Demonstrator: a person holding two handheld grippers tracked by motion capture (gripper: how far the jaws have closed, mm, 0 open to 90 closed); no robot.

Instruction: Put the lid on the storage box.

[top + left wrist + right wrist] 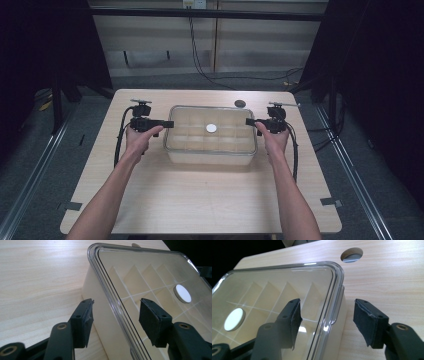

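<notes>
Clear-lidded compartment box (210,134) sits mid-bench (200,200), a white disc (211,128) on its lid centre. I see my left hand-held gripper (169,124) at the box's left edge, jaws apart, lid rim between the pads (82,322), untouched. My right hand-held gripper (248,121) is likewise spread astride the right rim. Round hole (240,103) in the bench behind.

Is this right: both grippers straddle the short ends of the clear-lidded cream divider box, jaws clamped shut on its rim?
Not quite. Both grippers do straddle the short ends of the clear-lidded cream divider box, but the jaws stand open, pads clear of the rim. The left gripper view and right gripper view show gaps on both sides.
</notes>
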